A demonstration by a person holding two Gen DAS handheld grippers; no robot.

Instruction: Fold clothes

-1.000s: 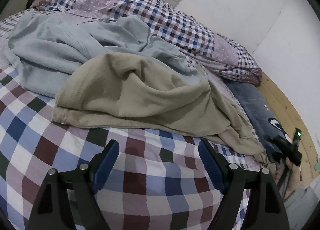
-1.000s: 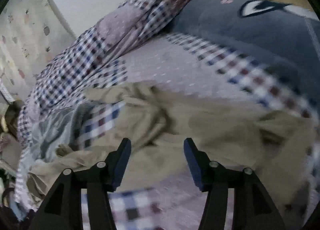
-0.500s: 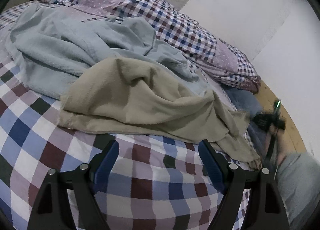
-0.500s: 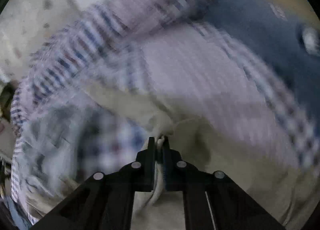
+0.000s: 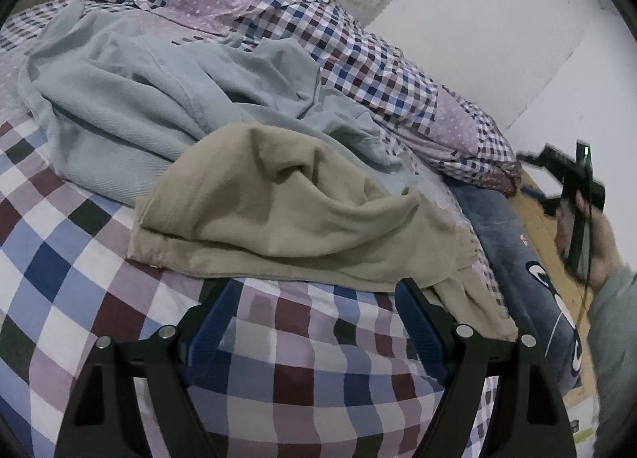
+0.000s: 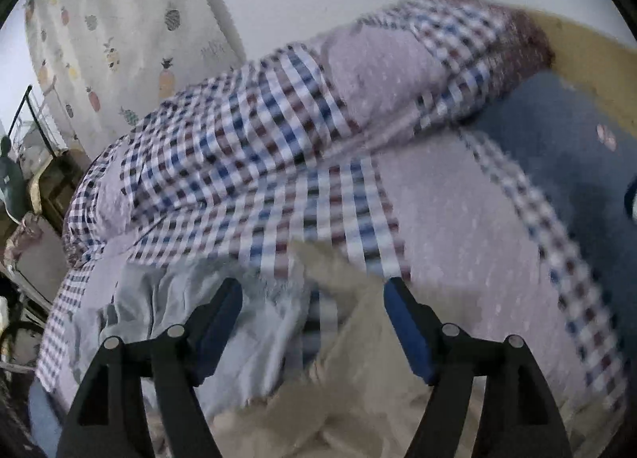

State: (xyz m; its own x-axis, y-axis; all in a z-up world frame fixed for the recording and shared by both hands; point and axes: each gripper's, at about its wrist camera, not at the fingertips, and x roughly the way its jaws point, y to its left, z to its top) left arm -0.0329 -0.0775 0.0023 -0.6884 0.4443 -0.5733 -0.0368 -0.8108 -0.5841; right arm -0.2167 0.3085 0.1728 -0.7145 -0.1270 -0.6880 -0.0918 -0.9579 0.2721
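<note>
A bed (image 5: 59, 267) with a checked sheet sits by a white wall. A tan cloth (image 5: 278, 215) lies crumpled in the middle of the bed, partly on top of a light blue cloth (image 5: 131, 107). The left claw (image 5: 314, 318) is wide open and holds nothing, just in front of the tan cloth. The right claw (image 6: 312, 322) is wide open too, empty, above the tan cloth's far end

A crumpled beige knit garment (image 5: 286, 219) lies in a loose heap at the centre of the checked bed, one thin end trailing toward 4 o'clock. A rumpled pale blue-grey garment (image 5: 131, 107) spreads from 10 o'clock, its edge tucked under the beige one.
</note>
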